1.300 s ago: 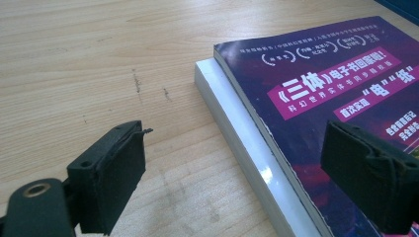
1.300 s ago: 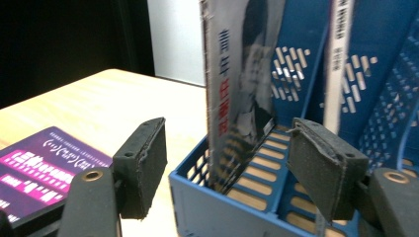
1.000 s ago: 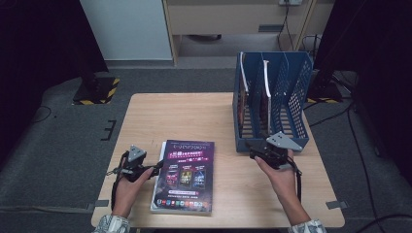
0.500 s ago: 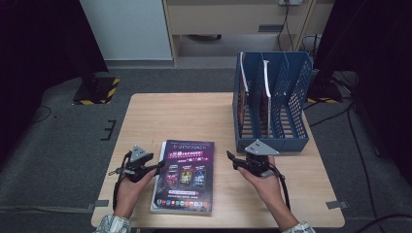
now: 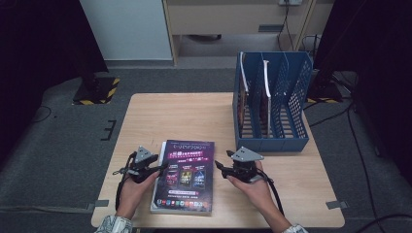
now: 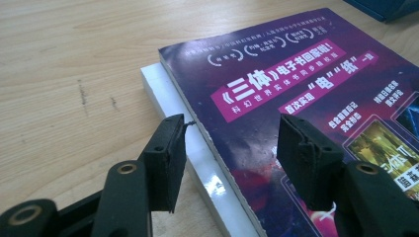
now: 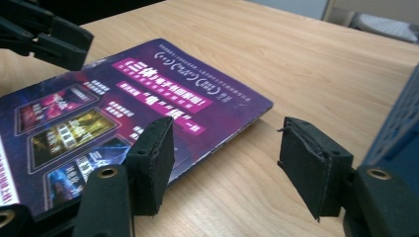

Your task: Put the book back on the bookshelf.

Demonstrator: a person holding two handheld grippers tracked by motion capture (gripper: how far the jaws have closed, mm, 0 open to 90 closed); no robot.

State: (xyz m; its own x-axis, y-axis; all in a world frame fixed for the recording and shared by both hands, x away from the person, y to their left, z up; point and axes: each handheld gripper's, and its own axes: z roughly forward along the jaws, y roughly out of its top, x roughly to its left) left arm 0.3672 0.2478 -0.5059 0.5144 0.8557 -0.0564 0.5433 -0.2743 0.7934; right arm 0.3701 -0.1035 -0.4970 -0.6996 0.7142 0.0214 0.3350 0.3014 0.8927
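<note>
We see the purple book [image 5: 184, 175] lying flat on the table [image 5: 194, 116], between our two claws. Our left claw [image 6: 230, 148] straddles its near edge, jaws spread and just closing, not yet pinching. Our right claw [image 7: 225, 158] gapes just beside it. The blue file rack [image 5: 272, 102] stands behind.

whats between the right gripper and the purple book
Nothing: in the high view, only a narrow strip of bare table separates the right gripper from the purple book.
</note>
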